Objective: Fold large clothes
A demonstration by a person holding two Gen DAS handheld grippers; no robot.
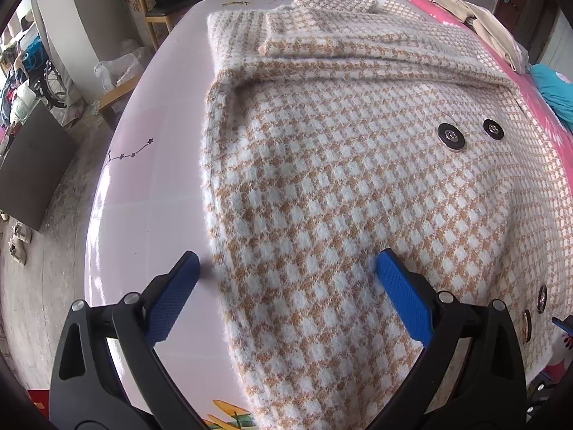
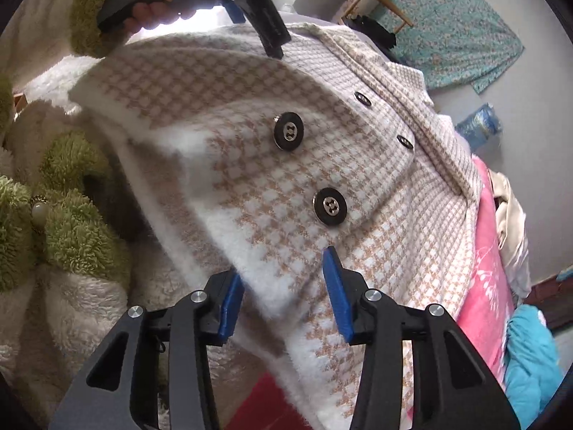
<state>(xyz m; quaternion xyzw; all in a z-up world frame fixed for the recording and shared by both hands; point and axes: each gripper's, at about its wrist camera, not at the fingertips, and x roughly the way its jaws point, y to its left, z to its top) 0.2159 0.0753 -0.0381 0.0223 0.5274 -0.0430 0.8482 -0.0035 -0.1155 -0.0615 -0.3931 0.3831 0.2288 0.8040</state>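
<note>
A fuzzy tan-and-white houndstooth coat (image 1: 340,179) with black buttons (image 1: 451,137) lies spread on a pale pink bed cover (image 1: 150,186), collar at the far end. My left gripper (image 1: 286,261) hangs wide open just over the coat's left side edge; its left pad is above the bare cover and its right pad above the fabric. In the right wrist view the coat (image 2: 286,165) fills the middle. My right gripper (image 2: 283,268) straddles the thick white hem, jaws partly apart, and the fabric does not look pinched. A hand holds the left gripper at the top, one of its fingers (image 2: 272,32) over the coat.
A beige garment (image 1: 480,21) and a teal one (image 1: 555,89) lie at the bed's far right on a bright pink sheet (image 2: 490,276). The person's green-and-white fleece sleeve (image 2: 64,215) is at the left. A wooden chair (image 1: 161,14) stands beyond the bed's left edge, and the floor lies below that edge.
</note>
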